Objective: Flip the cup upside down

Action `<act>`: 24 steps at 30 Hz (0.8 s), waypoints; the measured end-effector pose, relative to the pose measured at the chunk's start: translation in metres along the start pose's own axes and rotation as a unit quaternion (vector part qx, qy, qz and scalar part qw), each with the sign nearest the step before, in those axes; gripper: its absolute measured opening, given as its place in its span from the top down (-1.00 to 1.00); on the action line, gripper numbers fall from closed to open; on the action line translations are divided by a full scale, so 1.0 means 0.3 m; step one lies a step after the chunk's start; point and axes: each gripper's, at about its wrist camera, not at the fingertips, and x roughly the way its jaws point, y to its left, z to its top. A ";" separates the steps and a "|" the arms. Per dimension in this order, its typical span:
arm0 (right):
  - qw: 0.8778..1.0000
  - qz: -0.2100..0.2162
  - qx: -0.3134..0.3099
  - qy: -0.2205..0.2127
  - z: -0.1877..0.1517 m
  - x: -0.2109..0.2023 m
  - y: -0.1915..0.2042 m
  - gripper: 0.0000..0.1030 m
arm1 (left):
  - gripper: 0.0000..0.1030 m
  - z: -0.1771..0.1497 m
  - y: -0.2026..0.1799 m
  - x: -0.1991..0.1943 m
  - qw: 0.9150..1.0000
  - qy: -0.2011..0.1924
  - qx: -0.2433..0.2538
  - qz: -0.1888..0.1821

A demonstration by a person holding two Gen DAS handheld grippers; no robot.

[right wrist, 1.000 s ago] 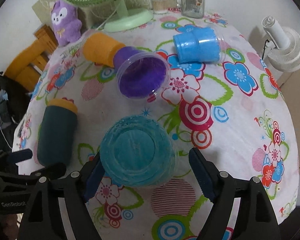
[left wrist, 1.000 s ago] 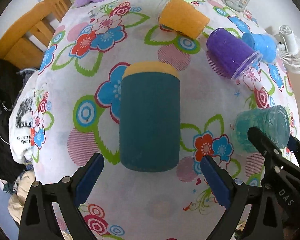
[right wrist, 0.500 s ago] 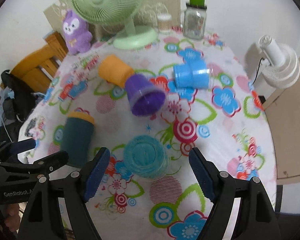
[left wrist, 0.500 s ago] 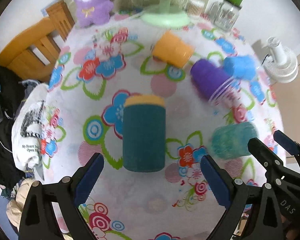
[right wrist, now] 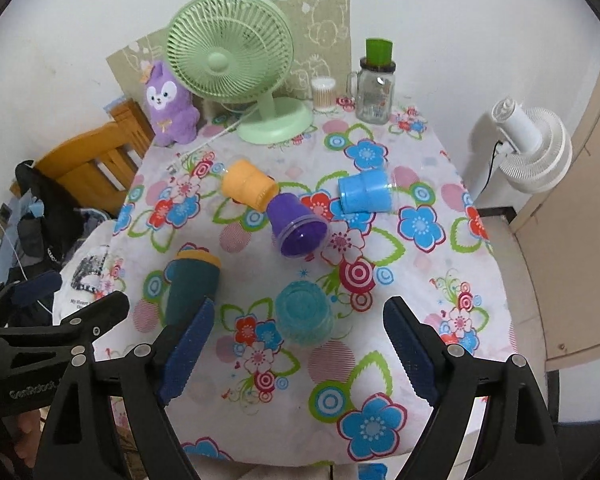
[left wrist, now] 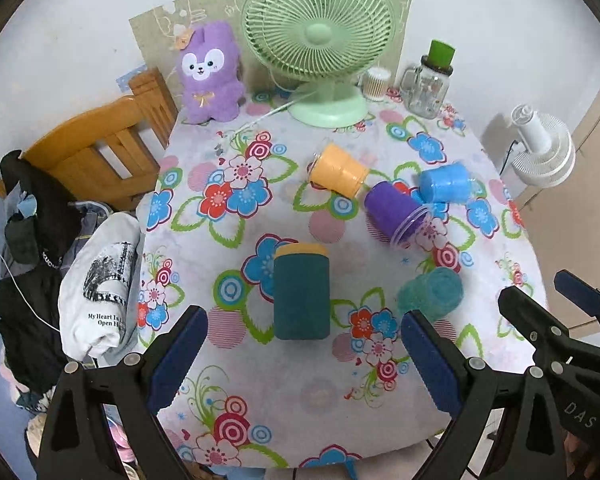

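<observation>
A dark teal cup (left wrist: 301,292) with a yellow rim stands upside down on the flowered tablecloth; it also shows in the right wrist view (right wrist: 192,290). A clear teal cup (right wrist: 305,314) stands upside down beside it, also in the left wrist view (left wrist: 430,290). An orange cup (left wrist: 337,170), a purple cup (left wrist: 396,208) and a blue cup (left wrist: 446,182) lie on their sides farther back. My left gripper (left wrist: 302,350) is open and empty, held back above the table's near edge. My right gripper (right wrist: 296,354) is open and empty, short of the clear teal cup.
A green desk fan (left wrist: 320,44), a purple plush toy (left wrist: 210,74), a cotton swab jar (left wrist: 376,84) and a glass mug jar (left wrist: 430,82) stand at the table's far edge. A wooden chair (left wrist: 96,152) with clothes is left. A white fan (left wrist: 542,148) stands right.
Both grippers have pulled back and risen away from the two upside-down cups. The cups look smaller and the whole table has come into view. The cups have not moved.
</observation>
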 end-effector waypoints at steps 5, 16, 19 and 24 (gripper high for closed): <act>0.999 -0.004 -0.021 -0.033 0.005 -0.089 0.024 -0.73 | -0.91 -0.011 0.002 -0.068 1.000 -0.013 -0.023 0.000; 0.997 -0.008 -0.030 -0.077 0.022 -0.180 0.036 -0.89 | -0.99 -0.025 0.029 -0.156 0.997 -0.055 -0.043 -0.012; 0.997 -0.004 -0.027 -0.075 0.024 -0.176 0.035 -0.90 | -0.99 -0.029 0.029 -0.162 0.997 -0.060 -0.038 -0.005; 0.997 0.006 -0.017 -0.071 0.027 -0.173 0.027 -0.90 | -0.99 -0.028 0.032 -0.168 0.997 -0.064 -0.041 -0.006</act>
